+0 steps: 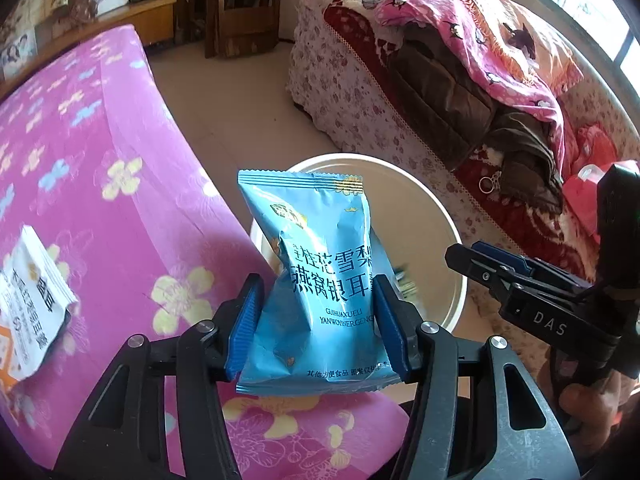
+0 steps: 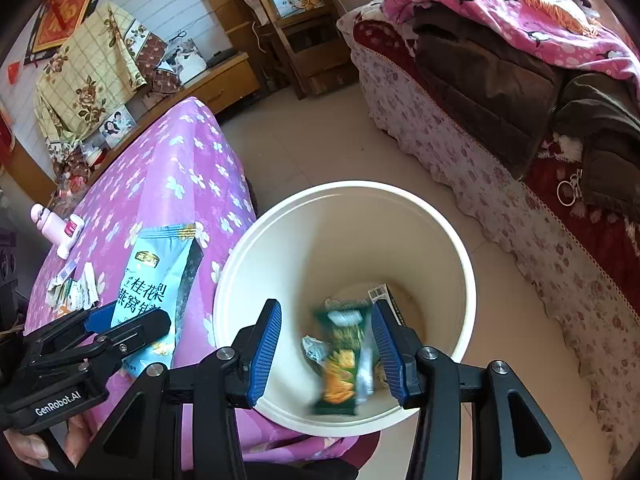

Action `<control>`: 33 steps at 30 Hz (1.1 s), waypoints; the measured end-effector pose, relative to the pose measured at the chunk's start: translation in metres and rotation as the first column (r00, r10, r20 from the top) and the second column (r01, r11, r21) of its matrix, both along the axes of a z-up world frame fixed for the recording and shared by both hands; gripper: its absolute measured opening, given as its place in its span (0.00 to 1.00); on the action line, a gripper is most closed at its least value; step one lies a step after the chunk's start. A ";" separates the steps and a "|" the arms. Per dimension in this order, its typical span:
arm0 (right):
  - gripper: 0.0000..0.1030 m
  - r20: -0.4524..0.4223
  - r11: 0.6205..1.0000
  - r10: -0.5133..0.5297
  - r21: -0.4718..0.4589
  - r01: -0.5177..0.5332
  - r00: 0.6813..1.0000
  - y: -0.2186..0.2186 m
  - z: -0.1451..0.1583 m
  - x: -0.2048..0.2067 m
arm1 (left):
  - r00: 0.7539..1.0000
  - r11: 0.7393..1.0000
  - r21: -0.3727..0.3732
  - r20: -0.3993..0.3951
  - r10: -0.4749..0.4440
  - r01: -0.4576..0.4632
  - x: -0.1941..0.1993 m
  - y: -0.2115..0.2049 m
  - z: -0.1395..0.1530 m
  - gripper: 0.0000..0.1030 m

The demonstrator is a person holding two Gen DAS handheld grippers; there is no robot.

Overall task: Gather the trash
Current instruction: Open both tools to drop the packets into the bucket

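Both wrist views look steeply down, sharing the bin (image 1: 448,216) (image 2: 460,256).

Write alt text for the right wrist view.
The right gripper, jaws open, hangs over a white bin with a blurred green wrapper between the jaws. The left gripper holds a blue packet over the pink tablecloth.

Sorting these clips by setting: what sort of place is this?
Probably a lived-in home room: a sofa heaped with blankets, a table under a pink flowered cloth, and family photos by the wall.

Pink bottle (image 2: 51,227) on flowered tablecloth (image 2: 176,168); blanket (image 2: 500,12) on sofa (image 2: 460,148).
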State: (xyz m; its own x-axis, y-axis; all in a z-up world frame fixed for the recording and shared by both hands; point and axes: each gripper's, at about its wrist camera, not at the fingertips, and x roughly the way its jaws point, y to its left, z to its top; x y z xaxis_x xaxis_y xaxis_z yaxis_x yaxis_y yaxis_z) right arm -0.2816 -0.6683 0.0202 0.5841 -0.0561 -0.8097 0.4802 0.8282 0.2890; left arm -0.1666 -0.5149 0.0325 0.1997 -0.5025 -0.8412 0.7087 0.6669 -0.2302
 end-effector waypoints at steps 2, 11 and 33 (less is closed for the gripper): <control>0.44 -0.003 1.000 0.003 0.002 -0.003 1.000 0.001 -0.001 0.000 | 1.000 1.000 -0.001 0.003 -0.002 0.002 0.000 0.000 0.000 0.53; 0.44 0.005 1.000 -0.003 0.007 0.003 1.000 0.004 0.004 -0.002 | 1.000 0.999 -0.034 0.009 -0.007 0.007 -0.004 0.004 0.010 0.58; 0.45 0.019 0.997 0.077 -0.017 -0.076 0.997 0.045 0.021 0.014 | 0.992 0.996 -0.014 0.086 0.089 -0.088 0.000 0.051 0.027 0.58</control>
State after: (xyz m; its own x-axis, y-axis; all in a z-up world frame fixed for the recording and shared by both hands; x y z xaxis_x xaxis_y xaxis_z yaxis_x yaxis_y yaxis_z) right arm -0.2674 -0.6228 0.0410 0.6029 -0.0235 -0.7975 0.4096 0.8669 0.2841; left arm -0.1669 -0.4639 0.0597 0.3152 -0.4882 -0.8138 0.6647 0.7256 -0.1778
